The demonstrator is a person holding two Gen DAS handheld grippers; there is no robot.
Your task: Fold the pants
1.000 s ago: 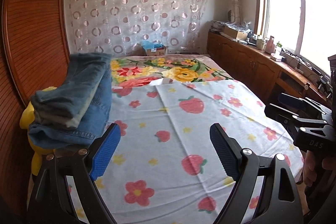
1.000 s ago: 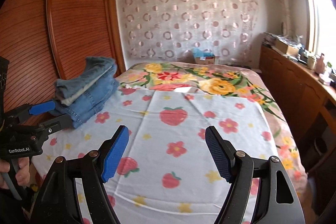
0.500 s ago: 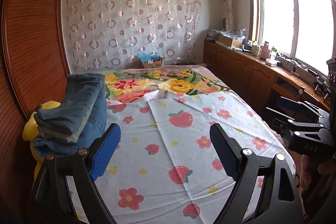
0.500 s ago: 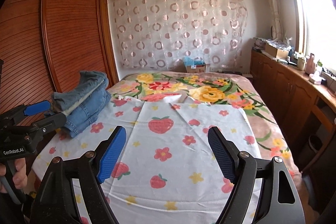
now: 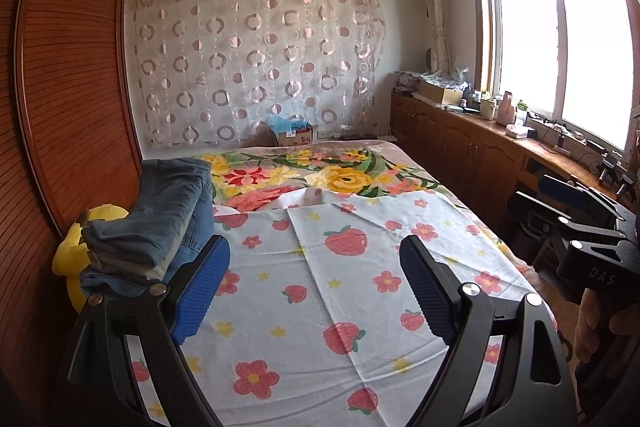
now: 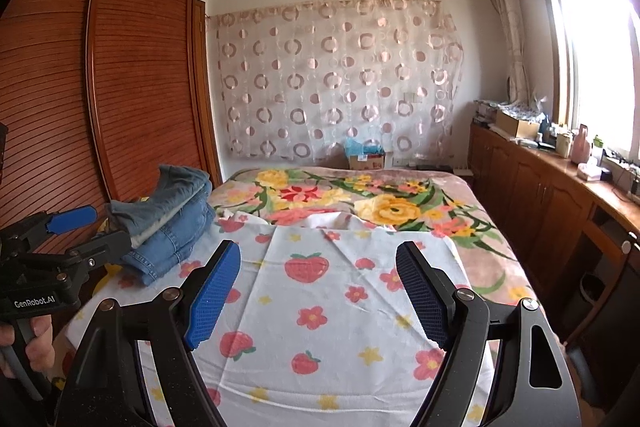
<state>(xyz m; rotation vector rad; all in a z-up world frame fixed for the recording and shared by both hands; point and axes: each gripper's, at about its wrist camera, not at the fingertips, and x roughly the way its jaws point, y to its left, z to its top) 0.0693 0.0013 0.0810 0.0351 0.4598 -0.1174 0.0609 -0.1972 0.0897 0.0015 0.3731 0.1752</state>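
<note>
Folded blue jeans (image 5: pixel 160 227) lie stacked at the left edge of the bed, seen also in the right wrist view as folded jeans (image 6: pixel 168 223). My left gripper (image 5: pixel 316 287) hangs open above the strawberry-print sheet (image 5: pixel 320 307), with nothing between its blue pads; the stack is just left of its left finger. My right gripper (image 6: pixel 318 291) is open too, empty, over the same sheet (image 6: pixel 320 307) and well right of the jeans. Each gripper shows at the edge of the other's view, held by a hand.
A yellow plush toy (image 5: pixel 72 251) sits under the jeans against the wooden wardrobe (image 5: pixel 60 107). A floral blanket (image 6: pixel 360 199) covers the far bed. Wooden cabinets (image 6: pixel 540 195) with clutter run along the right under the window. A cardboard box (image 5: pixel 294 137) stands by the curtain.
Both views have pulled back and tilted upward: more ceiling and wall show, and the bed and jeans sit lower and smaller. Both grippers stay open and empty.
</note>
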